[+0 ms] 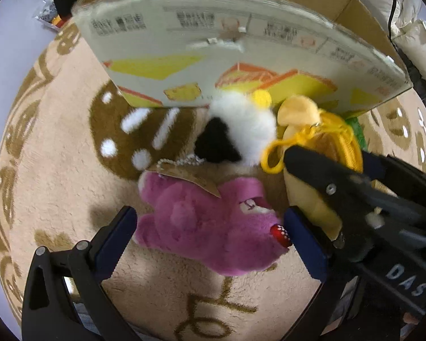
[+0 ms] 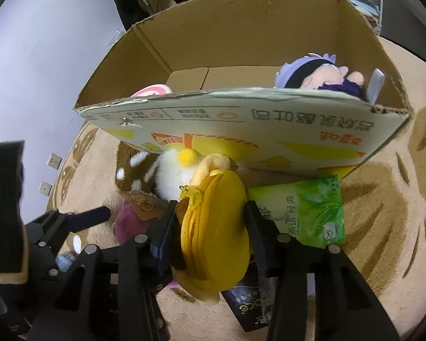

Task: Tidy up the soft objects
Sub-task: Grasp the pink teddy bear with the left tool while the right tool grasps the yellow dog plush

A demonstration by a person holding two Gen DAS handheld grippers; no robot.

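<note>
Both tools down on the toys

Your right tool (image 2: 211, 216) squeezed the yellow pouch (image 2: 213, 227); your left tool (image 1: 210, 238) straddled, unclosed, the soft pink plush (image 1: 207, 227), the box (image 2: 241, 130) at twelve o'clock.

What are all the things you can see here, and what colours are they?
cardboard box: 1, brown with yellow print, on the rug
doll: 1, purple hair, inside the box
pink item: 1, inside the box, mostly hidden
rug: 1, beige and brown
pink plush: 1, on the rug
white plush: 1, white and black, by the box
yellow pouch: 1, zippered
green packet: 1, beside the pouch
left gripper: open around the pink plush
right gripper: closed on the yellow pouch
</note>
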